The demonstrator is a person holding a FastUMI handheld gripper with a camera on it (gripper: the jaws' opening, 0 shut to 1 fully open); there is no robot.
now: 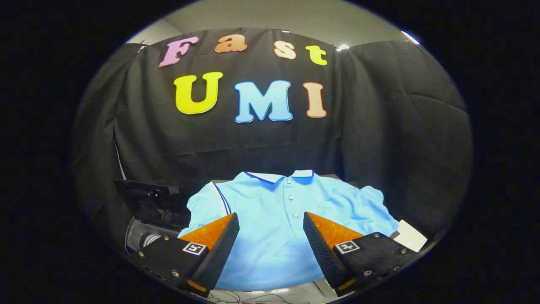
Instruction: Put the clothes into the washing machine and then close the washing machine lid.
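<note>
The booth's black cloth wall stands behind everything, closing off the scene from nine o'clock round to three. Below it the bench shows as a pale strip under the shirt's hem, at about six o'clock.

The largest loose thing is the light blue polo shirt, spread flat, collar toward twelve o'clock and sleeves out to either side. Laid open like this, it offers its chest as an easy, unfolded patch to pinch.

At about eight o'clock from the shirt sits the washing machine, a dark body with a round drum opening and its lid seemingly raised, so it looks ready to take the garment. It lies just beside the shirt's sleeve, which should keep the carry short.

The jaws stand wide open and hold nothing, hanging over the shirt's lower front.

A small white card lies at four o'clock, just beside the other sleeve.
</note>
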